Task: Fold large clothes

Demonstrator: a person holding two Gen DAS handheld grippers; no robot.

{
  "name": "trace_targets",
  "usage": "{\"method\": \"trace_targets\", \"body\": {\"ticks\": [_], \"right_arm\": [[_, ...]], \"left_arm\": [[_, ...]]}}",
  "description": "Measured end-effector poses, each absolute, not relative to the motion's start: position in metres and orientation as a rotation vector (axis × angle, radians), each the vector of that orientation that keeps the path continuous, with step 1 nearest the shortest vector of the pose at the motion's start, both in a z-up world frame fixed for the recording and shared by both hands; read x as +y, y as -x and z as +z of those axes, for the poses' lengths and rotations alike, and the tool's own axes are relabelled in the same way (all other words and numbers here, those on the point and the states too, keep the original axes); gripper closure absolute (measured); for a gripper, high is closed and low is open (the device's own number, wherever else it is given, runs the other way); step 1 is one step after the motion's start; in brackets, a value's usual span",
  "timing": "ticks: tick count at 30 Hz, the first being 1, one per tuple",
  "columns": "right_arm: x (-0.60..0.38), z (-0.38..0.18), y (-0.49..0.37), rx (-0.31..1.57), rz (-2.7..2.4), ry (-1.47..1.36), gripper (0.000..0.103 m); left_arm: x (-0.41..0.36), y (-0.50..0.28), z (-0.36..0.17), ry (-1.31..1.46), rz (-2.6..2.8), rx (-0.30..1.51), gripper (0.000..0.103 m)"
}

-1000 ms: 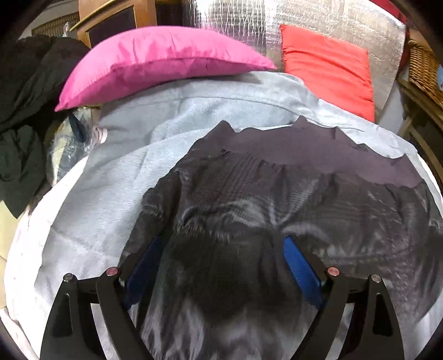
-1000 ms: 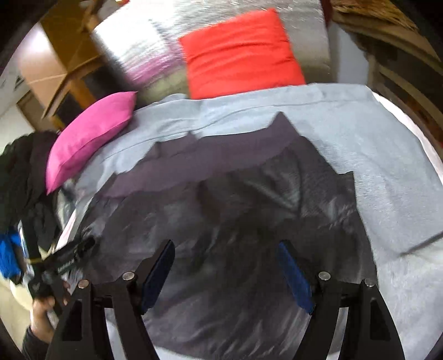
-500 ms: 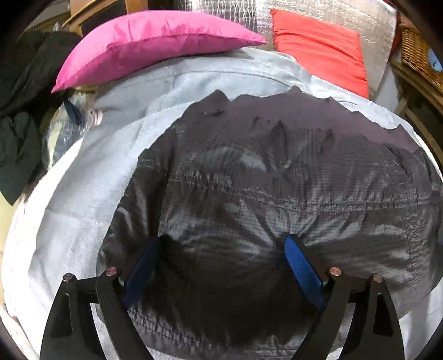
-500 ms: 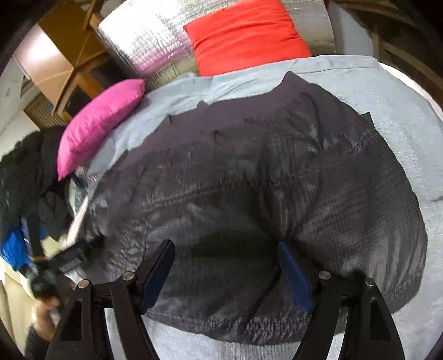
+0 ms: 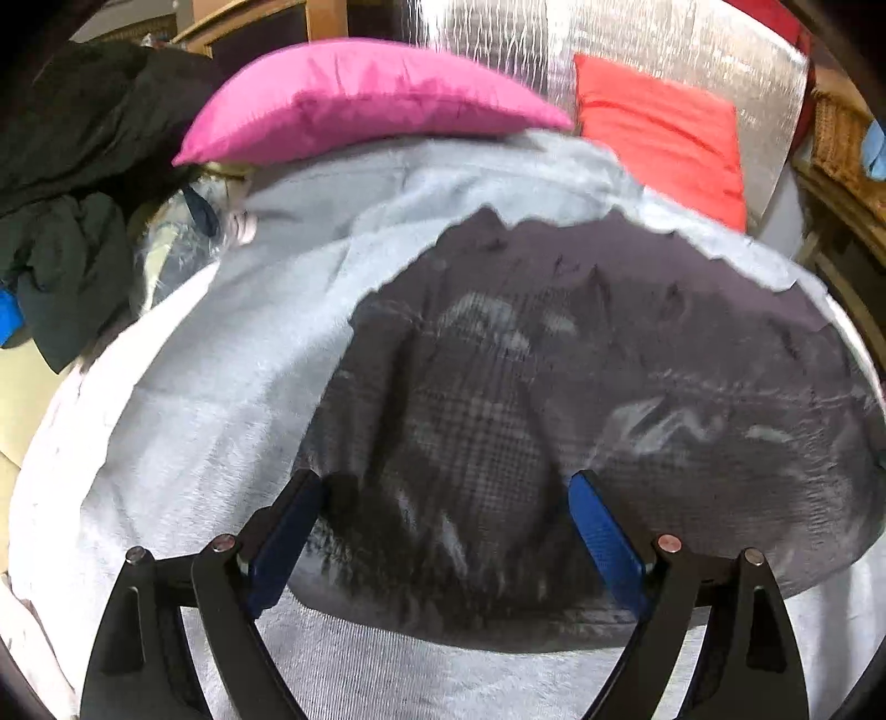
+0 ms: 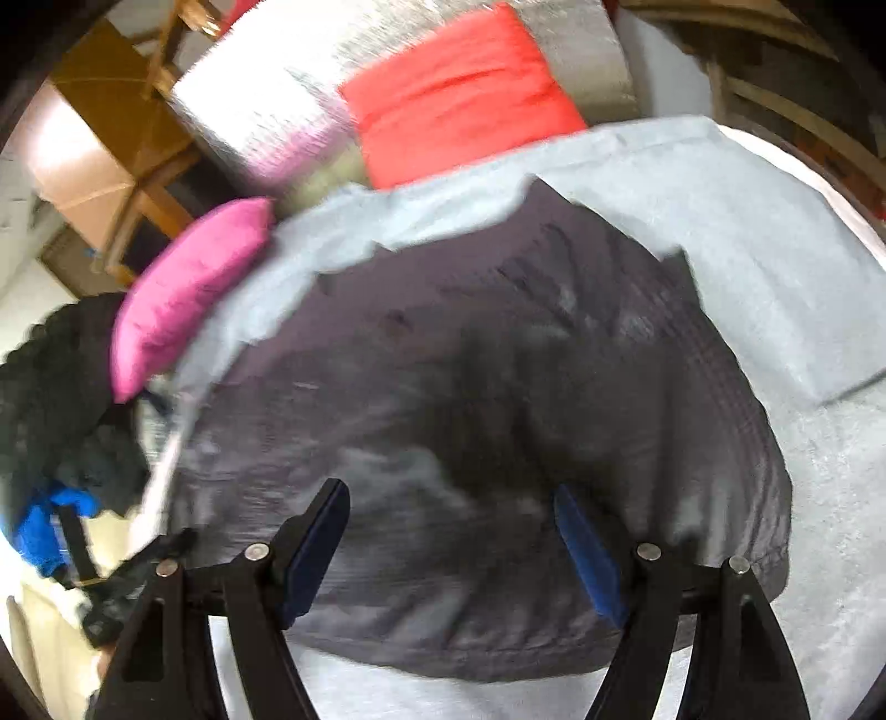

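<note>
Across a bed covered by a pale grey blanket (image 5: 232, 387) lies the dark grey checked garment (image 5: 581, 376), folded over itself and spread flat, its near hem toward both cameras. At the head of the bed lean a silver quilted cushion (image 5: 637, 50), a red pillow (image 5: 664, 133) and a pink pillow (image 5: 354, 105); dark clothes (image 5: 66, 183) are heaped to the left. The left gripper (image 5: 443, 509) and right gripper (image 6: 451, 526) hover over the garment's near part, fingers spread wide, holding nothing.
</note>
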State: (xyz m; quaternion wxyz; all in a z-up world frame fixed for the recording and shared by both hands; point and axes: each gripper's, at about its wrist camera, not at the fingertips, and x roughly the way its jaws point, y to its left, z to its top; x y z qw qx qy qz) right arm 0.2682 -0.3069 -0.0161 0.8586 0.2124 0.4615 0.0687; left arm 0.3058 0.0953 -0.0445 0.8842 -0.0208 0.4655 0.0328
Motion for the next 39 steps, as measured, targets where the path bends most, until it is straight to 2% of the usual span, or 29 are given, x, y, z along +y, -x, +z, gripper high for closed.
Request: {"method": "trace_targets", "body": {"ticks": [4, 10, 17, 21, 25, 27, 30, 32, 39], "right_arm": [[-0.307, -0.003, -0.27, 0.941, 0.123, -0.398, 0.023], [-0.32, -0.037, -0.293, 1.027, 0.052, -0.421, 0.023], [-0.325, -0.019, -0.289, 0.981, 0.085, -0.433, 0.023], [-0.333, -0.035, -0.29, 1.038, 0.078, -0.445, 0.023], [-0.332, -0.013, -0.277, 0.982, 0.098, -0.489, 0.023], [-0.327, -0.003, -0.268, 0.95, 0.127, -0.484, 0.023], [-0.32, -0.023, -0.268, 1.012, 0.115, -0.457, 0.021], [-0.32, -0.037, -0.273, 1.039, 0.124, -0.462, 0.021], [-0.355, 0.014, -0.242, 0.896, 0.141, -0.467, 0.021]], "left_arm": [[0.092, -0.301, -0.042, 0.02, 0.059, 0.953, 0.011], [0.089, -0.304, -0.063, -0.006, 0.069, 0.998, 0.011], [0.09, -0.306, -0.062, -0.008, 0.063, 0.996, 0.011], [0.087, -0.306, -0.059, -0.021, 0.075, 1.007, 0.011], [0.09, -0.287, -0.036, 0.016, 0.059, 0.911, 0.011], [0.091, -0.286, -0.042, 0.021, 0.067, 0.914, 0.011], [0.085, -0.3, -0.072, -0.004, 0.079, 1.03, 0.009], [0.084, -0.3, -0.066, -0.019, 0.092, 1.01, 0.009], [0.114, -0.283, -0.025, 0.016, 0.045, 0.873, 0.009]]}}
